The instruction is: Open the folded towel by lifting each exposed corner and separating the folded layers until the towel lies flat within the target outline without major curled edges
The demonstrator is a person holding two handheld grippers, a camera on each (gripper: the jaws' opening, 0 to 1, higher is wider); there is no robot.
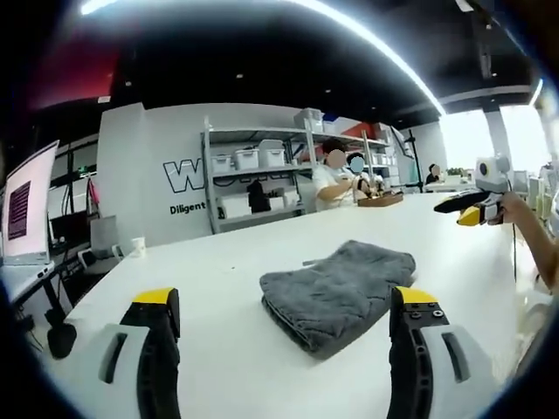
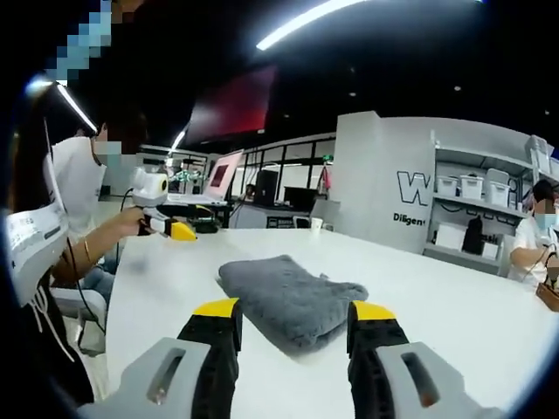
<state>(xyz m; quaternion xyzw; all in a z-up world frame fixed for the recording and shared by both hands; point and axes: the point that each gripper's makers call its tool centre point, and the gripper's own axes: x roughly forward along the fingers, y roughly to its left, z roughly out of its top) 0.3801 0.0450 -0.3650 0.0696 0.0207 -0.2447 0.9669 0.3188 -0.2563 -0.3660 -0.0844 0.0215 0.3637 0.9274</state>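
Observation:
A grey folded towel (image 1: 339, 292) lies on the white table (image 1: 218, 279), with its thick folded edge toward me. My left gripper (image 1: 285, 298) is open just short of the towel's near edge, its yellow-tipped jaws standing wide on either side. From the right, a hand holds the right gripper (image 1: 472, 208) above the table beyond the towel. In the right gripper view the towel (image 2: 284, 297) lies just ahead of my right gripper (image 2: 295, 311), which is open and holds nothing. The left gripper (image 2: 170, 229) shows at the left, above the table's far side.
A person (image 2: 61, 209) stands at the table's edge holding the grippers. Shelves with white bins (image 1: 253, 170) line the back wall. Seated people (image 1: 336, 179) and a wooden tray (image 1: 380, 200) are at the far end. A monitor (image 1: 26, 209) and paper cup (image 1: 137, 247) stand left.

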